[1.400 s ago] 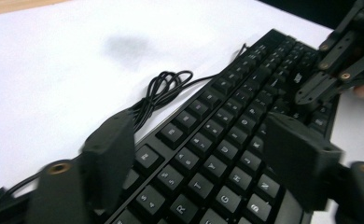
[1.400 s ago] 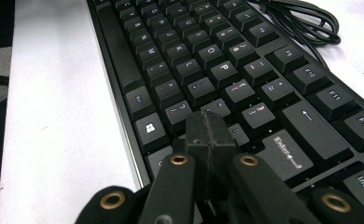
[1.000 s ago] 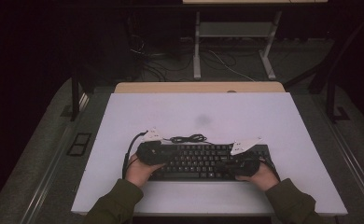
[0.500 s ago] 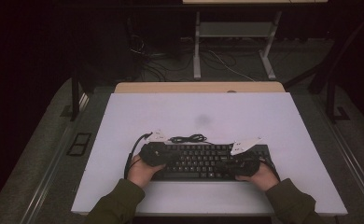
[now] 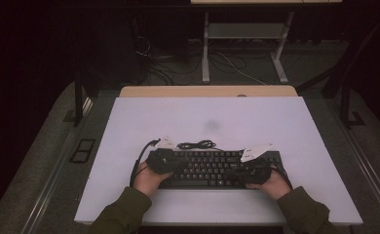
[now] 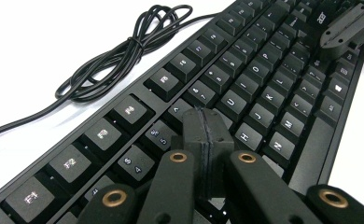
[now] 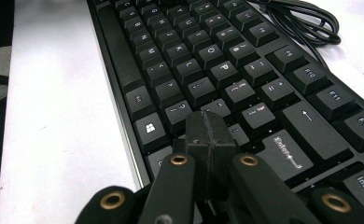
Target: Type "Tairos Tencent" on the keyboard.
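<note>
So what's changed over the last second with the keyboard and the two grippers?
Nothing visibly changed. The left hand-held gripper and right hand-held gripper stay shut over the black computer keyboard, whose coiled black cable lies as before on the white table.

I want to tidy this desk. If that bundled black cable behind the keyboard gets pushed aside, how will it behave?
The cable will likely flop and deform rather than slide as one piece: it is thin and lies in loose loops. Its knot may keep the loops together. Since it seems to run to the keyboard, a hard push could tug that, though the broad, flat keyboard looks unlikely to tip.
</note>
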Demonstrator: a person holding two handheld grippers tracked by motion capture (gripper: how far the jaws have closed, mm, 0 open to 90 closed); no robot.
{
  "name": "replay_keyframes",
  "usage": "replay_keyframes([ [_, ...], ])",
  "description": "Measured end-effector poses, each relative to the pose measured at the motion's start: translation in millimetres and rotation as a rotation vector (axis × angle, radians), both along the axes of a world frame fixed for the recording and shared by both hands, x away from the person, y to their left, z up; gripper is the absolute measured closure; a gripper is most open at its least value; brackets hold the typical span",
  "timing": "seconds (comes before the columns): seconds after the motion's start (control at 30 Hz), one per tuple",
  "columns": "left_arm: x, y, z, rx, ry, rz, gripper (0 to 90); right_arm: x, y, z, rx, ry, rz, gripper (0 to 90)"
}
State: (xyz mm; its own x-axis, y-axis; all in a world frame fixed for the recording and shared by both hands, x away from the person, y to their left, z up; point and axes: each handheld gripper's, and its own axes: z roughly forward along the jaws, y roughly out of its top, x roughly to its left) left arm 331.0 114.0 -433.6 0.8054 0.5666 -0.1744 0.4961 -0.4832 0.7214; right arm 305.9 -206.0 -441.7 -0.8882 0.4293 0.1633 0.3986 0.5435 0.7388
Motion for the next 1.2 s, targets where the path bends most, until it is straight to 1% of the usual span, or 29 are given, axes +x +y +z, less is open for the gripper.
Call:
replay_keyframes([
  [0.07,-1.1,-0.2,0.9,-0.032,0.001,0.017,89.0,0.0,0.0,0.0,0.000,0.000,0.000,89.2],
  [0.1,-1.0,1.0,2.1,-0.024,-0.004,0.007,89.0,0.2,-0.1,0.0,0.001,0.001,0.001,89.2],
  [0.23,-2.7,3.9,3.1,-0.045,-0.004,0.008,88.8,0.0,0.0,0.0,0.000,0.000,0.000,89.2],
  [0.27,-2.8,4.7,3.3,-0.049,-0.009,0.004,88.6,-0.1,0.0,0.1,0.000,0.000,0.000,89.2],
  [0.5,-6.6,11.9,6.7,-0.073,-0.025,0.002,79.4,0.0,-0.2,-0.1,0.002,0.002,-0.001,89.2],
  [0.6,-8.8,15.3,6.4,-0.075,-0.029,-0.001,72.8,-0.1,-0.2,-0.1,0.002,0.002,-0.001,89.2],
  [0.8,-14.9,24.7,7.4,-0.091,-0.055,0.003,57.5,-0.2,-0.2,-0.2,0.002,0.002,-0.003,89.2],
  [0.87,-17.1,27.8,7.3,-0.102,-0.060,0.012,51.0,-0.1,-0.2,-0.2,0.003,0.002,-0.004,89.2],
  [0.93,-18.4,31.3,6.6,-0.099,-0.068,0.005,44.4,-0.3,-0.2,-0.1,0.002,0.002,-0.004,89.2],
  [1.03,-21.0,34.3,3.9,-0.107,-0.066,0.018,33.7,-0.4,-0.2,-0.1,0.002,0.002,-0.005,89.2],
  [1.07,-21.8,34.8,3.1,-0.103,-0.068,0.028,29.3,-0.3,-0.2,-0.2,0.003,0.003,-0.005,89.2],
  [1.1,-22.5,35.5,2.7,-0.100,-0.066,0.027,25.6,-0.4,-0.2,-0.2,0.003,0.003,-0.006,89.2],
  [1.2,-25.9,36.5,3.5,-0.106,-0.079,0.032,21.4,-0.5,-0.2,-0.2,0.003,0.002,-0.006,89.2],
])
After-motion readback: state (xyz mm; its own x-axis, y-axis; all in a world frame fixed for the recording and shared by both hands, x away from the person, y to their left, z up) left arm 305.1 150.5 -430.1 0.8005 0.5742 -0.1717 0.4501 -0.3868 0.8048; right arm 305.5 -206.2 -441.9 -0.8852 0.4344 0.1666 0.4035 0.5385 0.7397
